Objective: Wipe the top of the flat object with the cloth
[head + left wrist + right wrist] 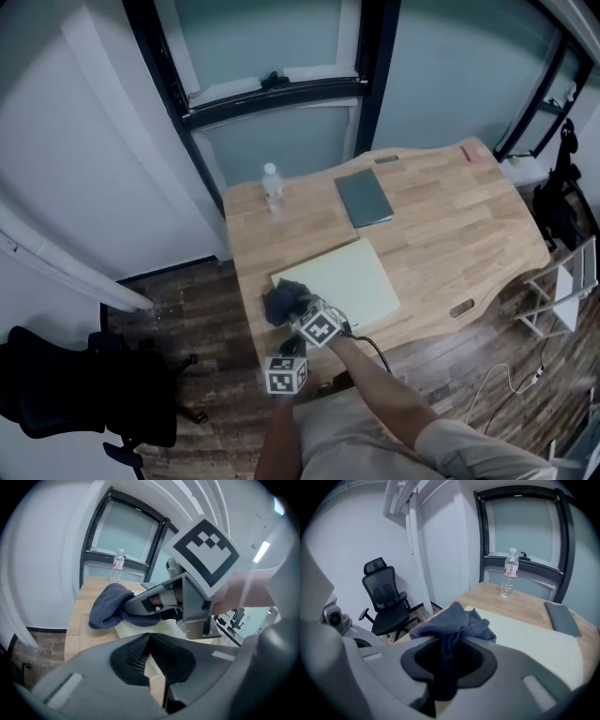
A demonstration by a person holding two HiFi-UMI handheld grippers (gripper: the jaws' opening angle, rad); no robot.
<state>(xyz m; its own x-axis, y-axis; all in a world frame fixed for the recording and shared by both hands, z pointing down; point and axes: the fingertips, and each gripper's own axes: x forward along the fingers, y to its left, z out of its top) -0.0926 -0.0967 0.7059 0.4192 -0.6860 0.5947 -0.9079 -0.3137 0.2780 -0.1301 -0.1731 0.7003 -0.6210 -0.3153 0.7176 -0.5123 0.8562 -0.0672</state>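
The right hand-held gripper [446, 651] is pinching a dark blue cloth [457, 620], with its jaws closed on a bunched fold. The cloth is resting on the near-left corner of a pale mat [352, 281], which is probably the flat object to be wiped. The mat is lying on the near-left part of a wooden counter [450, 216], close to its left edge. The left hand-held gripper [150, 641] is hanging by the counter's near edge. Its jaws are together with nothing between them, and it is touching neither mat nor cloth.

Likely risks: nothing is pinning the mat, and it looks thin and light. A firm stroke may push it across the smooth wood or curl its corner up. The cloth is gathered into a lump, so only a small patch may be meeting the surface, leaving strips unwiped. The pinch is holding only one fold, and drag could pull the cloth free. A long sweep toward the far edge might reach the grey pad [364, 197], or further left the bottle [272, 183], which looks easy to tip.

The cloth is looking soft, thick and matte, falling in loose folds. The mat is a plain, smooth rectangle, cream to pale green. The counter is light wood with visible grain and wavy edges. The grey pad is a flat, dull rectangle. The bottle is clear plastic, slim and upright, near the far-left corner.
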